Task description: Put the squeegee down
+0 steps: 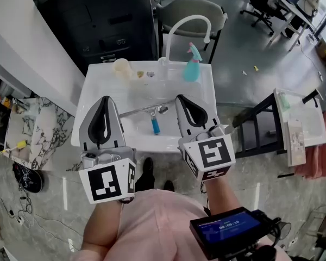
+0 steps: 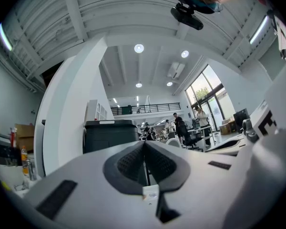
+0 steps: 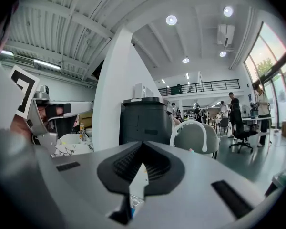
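The squeegee [image 1: 152, 116], a metal blade with a blue handle, lies in the basin of the white sink [image 1: 95, 91], and neither gripper touches it. My left gripper [image 1: 104, 100] hovers over the sink's left front part, its dark pads pressed together with nothing between them. My right gripper [image 1: 180, 98] hangs just right of the squeegee and above it, also shut and empty. In the left gripper view the left gripper [image 2: 144, 145] points out level into the room. The right gripper [image 3: 142, 145] does the same in its own view.
A white arched faucet [image 1: 187, 23] and a blue spray bottle [image 1: 192, 64] stand at the sink's back edge, with a pale cup [image 1: 121, 67] at the back left. A black cabinet [image 1: 98, 20] stands behind, a dark stand [image 1: 255, 125] and a white shelf [image 1: 299, 118] to the right.
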Action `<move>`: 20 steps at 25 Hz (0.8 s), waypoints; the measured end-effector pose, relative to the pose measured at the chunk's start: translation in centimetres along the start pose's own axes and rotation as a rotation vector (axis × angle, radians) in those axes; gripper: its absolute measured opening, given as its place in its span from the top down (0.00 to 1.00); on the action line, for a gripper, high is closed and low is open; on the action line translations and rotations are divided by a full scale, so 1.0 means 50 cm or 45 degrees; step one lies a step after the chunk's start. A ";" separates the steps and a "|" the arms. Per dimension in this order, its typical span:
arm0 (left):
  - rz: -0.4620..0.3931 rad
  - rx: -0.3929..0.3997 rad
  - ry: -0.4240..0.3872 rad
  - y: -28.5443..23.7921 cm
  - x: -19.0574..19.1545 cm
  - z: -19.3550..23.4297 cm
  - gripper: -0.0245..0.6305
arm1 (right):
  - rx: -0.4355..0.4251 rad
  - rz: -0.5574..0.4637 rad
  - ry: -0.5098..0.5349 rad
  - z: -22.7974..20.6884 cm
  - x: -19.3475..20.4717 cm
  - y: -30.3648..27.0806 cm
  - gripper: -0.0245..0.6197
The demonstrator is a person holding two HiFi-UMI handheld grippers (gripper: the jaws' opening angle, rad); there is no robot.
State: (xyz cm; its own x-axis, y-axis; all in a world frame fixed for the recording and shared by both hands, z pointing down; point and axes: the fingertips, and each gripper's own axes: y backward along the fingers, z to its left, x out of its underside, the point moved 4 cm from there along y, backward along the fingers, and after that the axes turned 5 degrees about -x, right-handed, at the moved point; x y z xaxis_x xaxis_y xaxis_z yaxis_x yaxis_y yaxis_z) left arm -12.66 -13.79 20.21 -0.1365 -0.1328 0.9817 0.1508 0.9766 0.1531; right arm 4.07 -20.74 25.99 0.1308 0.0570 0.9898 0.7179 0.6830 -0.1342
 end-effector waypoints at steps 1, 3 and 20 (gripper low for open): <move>-0.001 0.001 -0.001 0.000 -0.001 -0.001 0.95 | -0.003 -0.007 0.001 0.001 -0.002 0.001 0.97; -0.002 0.003 -0.003 0.000 -0.001 -0.002 0.95 | -0.009 -0.022 -0.004 0.002 -0.007 0.001 0.97; -0.002 0.018 -0.055 -0.008 0.007 -0.002 0.95 | -0.014 -0.031 -0.025 0.010 -0.007 -0.016 0.96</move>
State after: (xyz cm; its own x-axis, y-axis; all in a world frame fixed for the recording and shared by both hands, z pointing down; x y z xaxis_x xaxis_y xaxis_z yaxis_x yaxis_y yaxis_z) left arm -12.66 -14.26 20.51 -0.1790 -0.1270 0.9756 0.1372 0.9787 0.1525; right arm 3.11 -20.94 25.77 0.0999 0.0551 0.9935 0.7281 0.6765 -0.1108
